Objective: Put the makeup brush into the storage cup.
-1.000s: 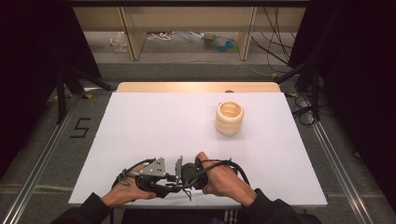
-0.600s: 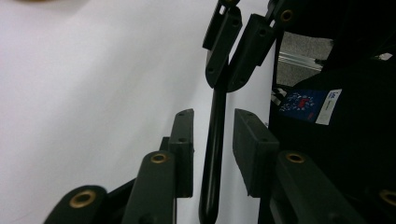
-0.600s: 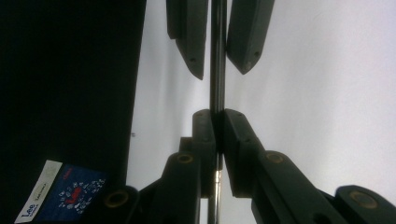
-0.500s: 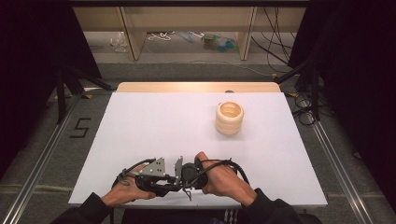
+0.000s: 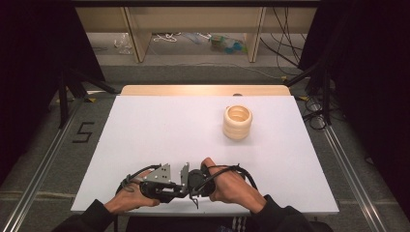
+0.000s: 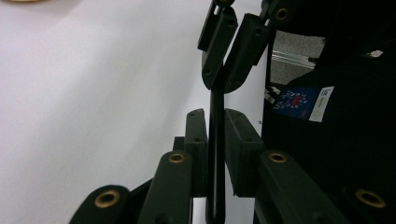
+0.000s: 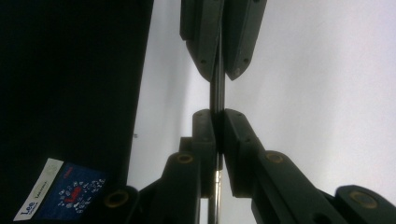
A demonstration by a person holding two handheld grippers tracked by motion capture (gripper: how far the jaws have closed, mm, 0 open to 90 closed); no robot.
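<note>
Low in the centre of the high view, two hands press a left gripper [image 5: 180,186] and a right gripper [image 5: 189,186] tip to tip. Both sets of jaws are clamped on one thin dark metal rod [image 6: 215,140]. A cream ribbed plastic ring stack [image 5: 237,122] stands well apart, right of centre on the white table [image 5: 159,130].

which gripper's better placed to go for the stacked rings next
Right, probably. The ring stack stands on the table's far right half, on the same side as the right gripper. The left gripper would have to cross over. Both are clamped on one thin dark rod.
</note>
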